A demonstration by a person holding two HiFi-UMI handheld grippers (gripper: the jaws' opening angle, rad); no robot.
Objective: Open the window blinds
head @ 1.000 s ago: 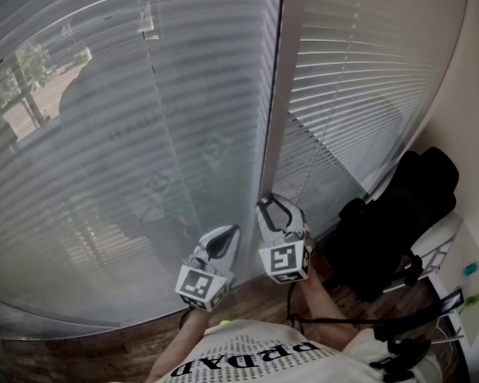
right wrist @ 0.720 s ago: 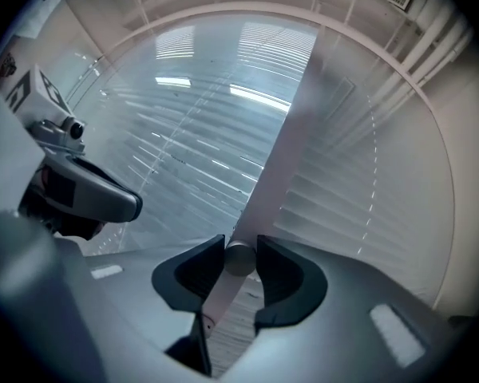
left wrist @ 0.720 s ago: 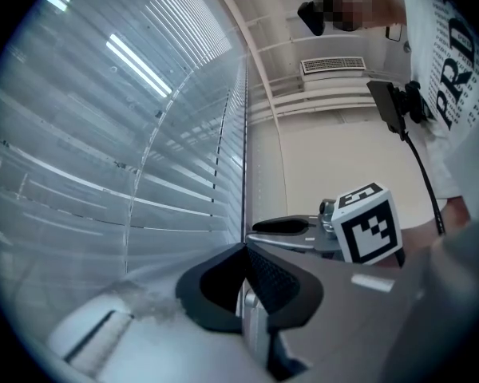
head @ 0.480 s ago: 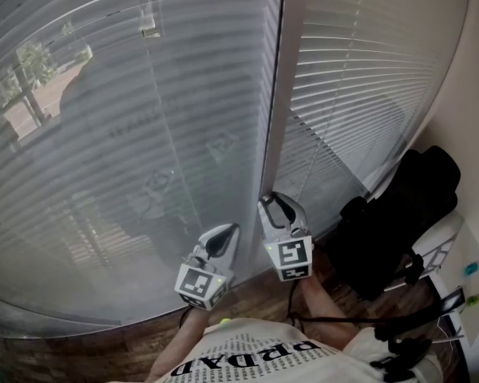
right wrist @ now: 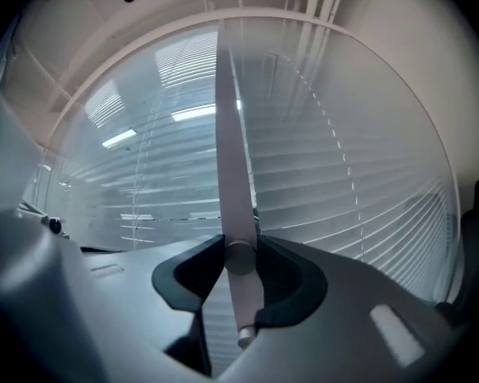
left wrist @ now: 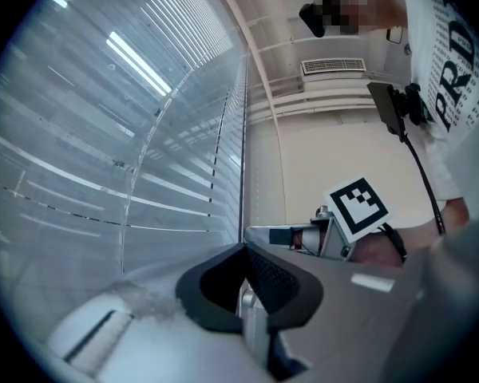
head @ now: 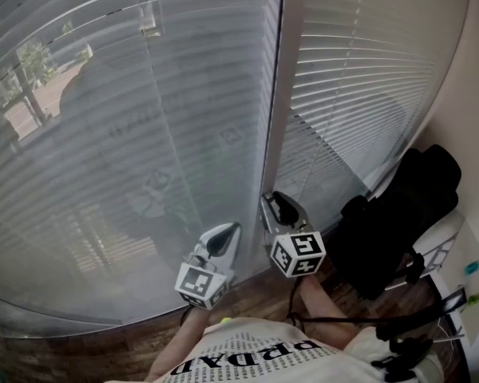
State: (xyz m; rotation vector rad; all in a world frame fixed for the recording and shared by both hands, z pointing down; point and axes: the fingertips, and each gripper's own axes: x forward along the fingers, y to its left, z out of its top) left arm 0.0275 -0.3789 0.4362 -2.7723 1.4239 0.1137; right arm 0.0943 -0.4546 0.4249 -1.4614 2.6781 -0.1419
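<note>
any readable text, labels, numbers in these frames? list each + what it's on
"PRDAD": large print on the person's shirt, upside down in the head view.
"PRD": the same shirt print in the left gripper view, cut off at the picture's edge.
Smaller lines of print around it on the shirt: too small to read.
Marker cubes: black and white square patterns only, no characters.
Blinds: no text.

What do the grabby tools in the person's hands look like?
The left gripper and right gripper are smooth, light grey shells with black, curved fingers. Each carries a white cube printed with black square markers. The person wears a white shirt with black letters.
</note>
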